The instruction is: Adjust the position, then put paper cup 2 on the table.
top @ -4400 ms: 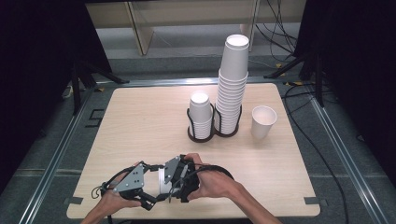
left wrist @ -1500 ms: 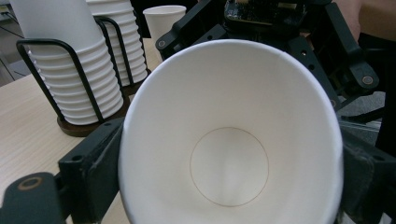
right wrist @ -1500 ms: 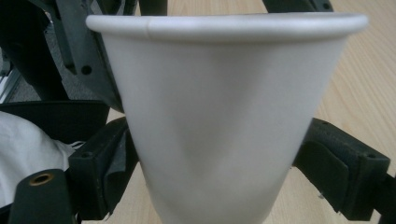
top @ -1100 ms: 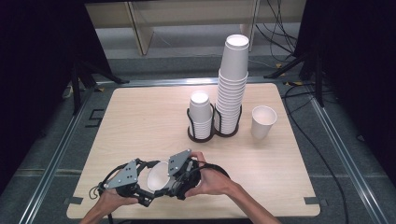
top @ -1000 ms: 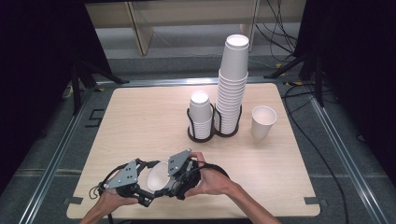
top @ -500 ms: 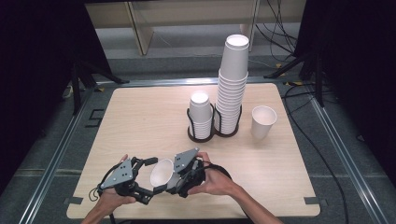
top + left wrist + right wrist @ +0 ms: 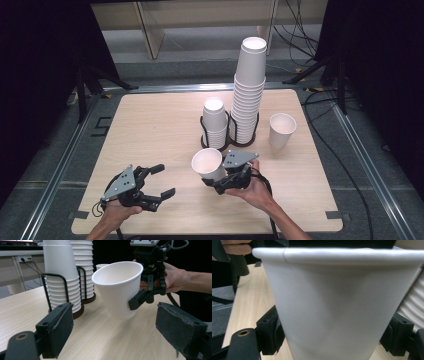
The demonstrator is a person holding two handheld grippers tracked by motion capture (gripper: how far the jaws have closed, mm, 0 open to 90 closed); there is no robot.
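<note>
The cup (image 7: 207, 164) is held just above the bench (image 7: 150, 130), near its front edge and a little right of centre, mouth up and tilted slightly to the left. The right gripper (image 7: 220, 177) has its jaws closed on the cup's lower wall, one on each side. Gripping low on the wall leaves the rim free, probably so the cup can be set down or nested without the jaws getting in the way.

The left gripper (image 7: 162, 181) sits to the left of the cup, apart from it, jaws wide and empty. Its own view looks between them straight at the cup (image 7: 120, 287), as if lined up to take it or having just let go.

Farther off, a wire rack (image 7: 229, 131) holds a short stack (image 7: 215, 122) and a tall stack (image 7: 247, 90) upright, keeping them from toppling. A single cup (image 7: 281, 130) stands to the right of the rack, on the bench.
</note>
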